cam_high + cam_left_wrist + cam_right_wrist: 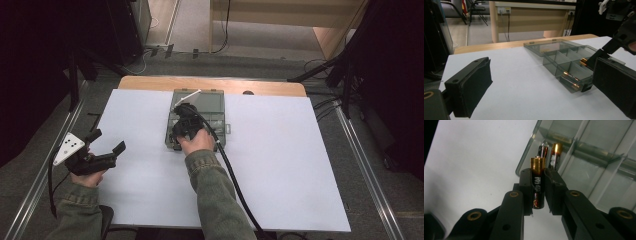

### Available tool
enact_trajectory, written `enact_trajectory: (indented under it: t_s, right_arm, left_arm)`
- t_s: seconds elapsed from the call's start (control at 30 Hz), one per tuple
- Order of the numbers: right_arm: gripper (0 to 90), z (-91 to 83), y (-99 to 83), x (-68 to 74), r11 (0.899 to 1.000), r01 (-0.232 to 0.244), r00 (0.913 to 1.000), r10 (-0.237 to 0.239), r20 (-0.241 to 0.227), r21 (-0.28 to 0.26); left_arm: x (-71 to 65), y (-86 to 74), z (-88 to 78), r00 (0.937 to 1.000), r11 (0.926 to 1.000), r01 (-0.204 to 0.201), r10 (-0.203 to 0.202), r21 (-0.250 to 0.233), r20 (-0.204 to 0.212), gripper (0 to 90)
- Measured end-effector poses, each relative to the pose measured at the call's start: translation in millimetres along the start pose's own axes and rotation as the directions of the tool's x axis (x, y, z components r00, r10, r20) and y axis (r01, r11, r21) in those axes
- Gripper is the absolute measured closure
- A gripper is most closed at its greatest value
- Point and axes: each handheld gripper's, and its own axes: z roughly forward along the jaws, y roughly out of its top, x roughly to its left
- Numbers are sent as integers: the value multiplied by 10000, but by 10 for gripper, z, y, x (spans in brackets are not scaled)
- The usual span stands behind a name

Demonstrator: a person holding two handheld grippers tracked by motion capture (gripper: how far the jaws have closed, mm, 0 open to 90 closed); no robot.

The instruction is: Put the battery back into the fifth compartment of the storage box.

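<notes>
1 black-and-gold cylindrical battery (537,183), gold end foremost, long axis along the right gripper (538,192) jaws clamping it; label unreadable. Left gripper (544,85) jaws wide apart, empty, over white desk (524,82).

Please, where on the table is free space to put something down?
The white table is bare to the right of the compartment box, and between the box and the left gripper. It is crowded at the box, where the right gripper holds a battery.

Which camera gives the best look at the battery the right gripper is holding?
The right gripper view: the battery stands clamped between the right gripper's jaws, gold end out. The left gripper view catches a gold tip; the high view hides it under the hand.
</notes>
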Motion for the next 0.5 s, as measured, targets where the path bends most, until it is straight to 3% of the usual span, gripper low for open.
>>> enact_trajectory:
  t_s: [0.2,0.5]
  right_arm:
    - [773,30,97,-96,9961,-823,9946,800,-665,-315]
    - [772,88,209,-109,9948,-972,9941,957,-511,-291]
  left_arm:
    - [1,3,-5,10000,10000,60,-60,-26,-9,26]
    - [17,7,-13,10000,10000,77,-77,-61,-32,26]
